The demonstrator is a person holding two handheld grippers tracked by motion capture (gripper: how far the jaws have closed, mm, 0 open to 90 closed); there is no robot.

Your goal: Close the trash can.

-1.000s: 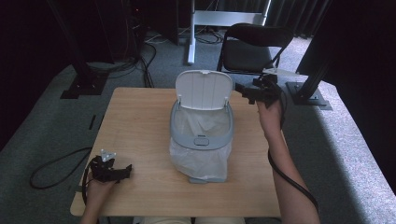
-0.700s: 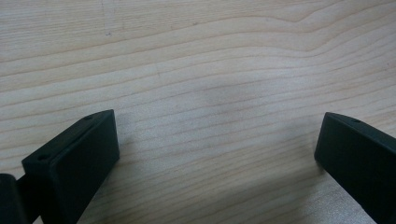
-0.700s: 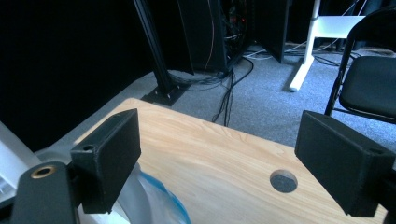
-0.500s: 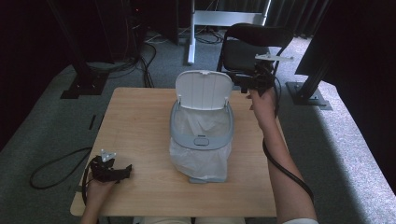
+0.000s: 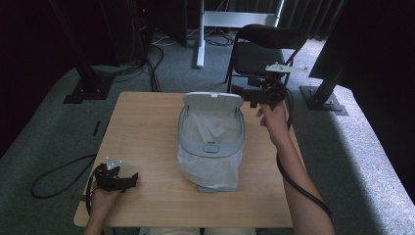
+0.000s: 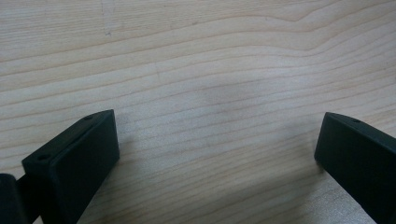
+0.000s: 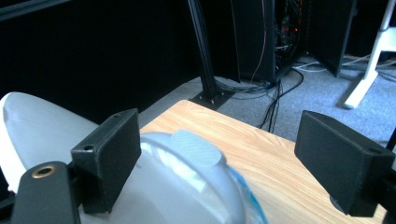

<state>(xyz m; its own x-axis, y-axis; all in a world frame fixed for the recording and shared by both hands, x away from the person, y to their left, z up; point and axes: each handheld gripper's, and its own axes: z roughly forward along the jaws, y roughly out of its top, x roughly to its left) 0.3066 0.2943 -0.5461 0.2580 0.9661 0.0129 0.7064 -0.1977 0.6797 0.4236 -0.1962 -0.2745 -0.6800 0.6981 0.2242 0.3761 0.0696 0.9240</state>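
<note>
Small grey bin (image 5: 211,139) with white liner (image 5: 210,166), mid-table (image 5: 147,127), lid (image 5: 213,100) tipped up at its 12 o'clock edge. Right gripper (image 5: 254,95) at the lid's 3 o'clock, jaws wide apart, lid's rim between them, gripping nothing. Left gripper (image 5: 128,179) at 8 o'clock from the bin, well apart, resting on the wood, jaws spread, empty.

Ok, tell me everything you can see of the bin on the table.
The bin is a small grey plastic one standing near the middle of the wooden table. Its flip lid is up and tilted back at the far side. A white plastic liner fills the inside and hangs over the outside under a grey rim ring with a small front tab. The right gripper is open beside the lid's right edge; whether it touches is unclear.
</note>
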